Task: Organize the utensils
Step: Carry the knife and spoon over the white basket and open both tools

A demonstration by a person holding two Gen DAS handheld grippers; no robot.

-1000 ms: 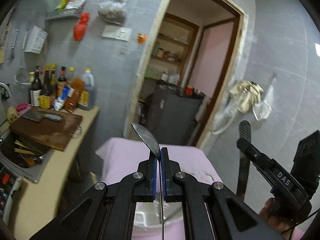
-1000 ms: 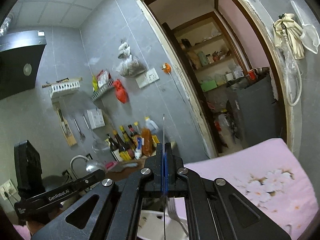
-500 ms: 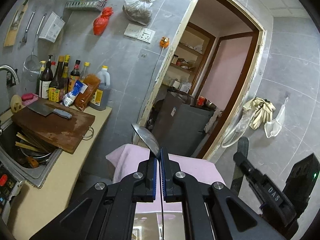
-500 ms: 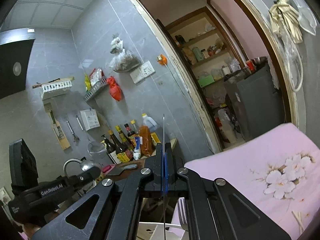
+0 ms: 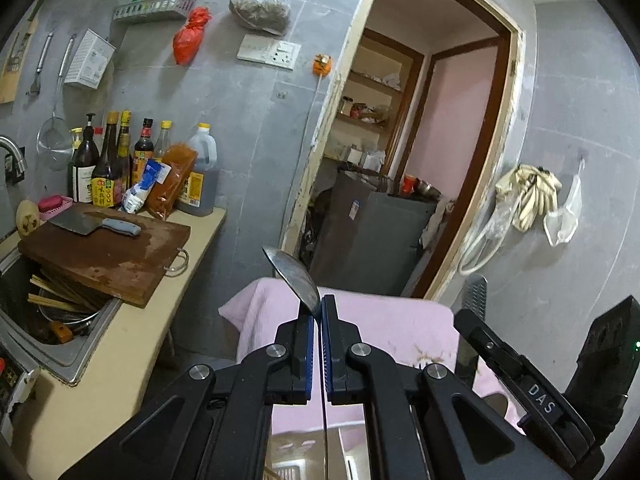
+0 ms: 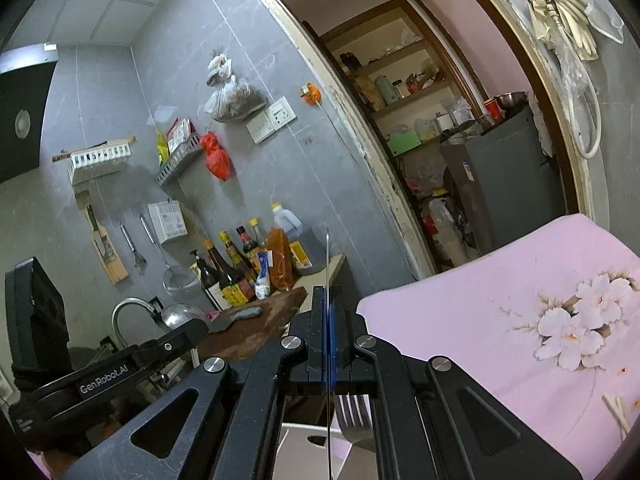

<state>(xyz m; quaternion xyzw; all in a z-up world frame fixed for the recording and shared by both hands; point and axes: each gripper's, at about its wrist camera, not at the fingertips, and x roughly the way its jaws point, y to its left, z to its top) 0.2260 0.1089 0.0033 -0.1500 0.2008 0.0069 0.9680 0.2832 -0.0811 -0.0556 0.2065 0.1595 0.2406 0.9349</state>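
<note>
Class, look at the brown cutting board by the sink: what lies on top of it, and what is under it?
On the cutting board lies a cleaver with a grey handle. Under its overhanging edge, chopsticks and a pot rim show in the sink; anything deeper is covered.

Both grippers clamped shut
The left gripper (image 5: 321,308) and right gripper (image 6: 328,300) are held side by side, aimed slightly downward.

Both hand-held grippers, left (image 5: 321,312) and right (image 6: 328,300), have sunk lower over the pink cloth (image 6: 500,320).

Both wrist views look along fingers (image 5: 308,344), sharing doorway (image 5: 420,152), bottles (image 6: 244,268).
</note>
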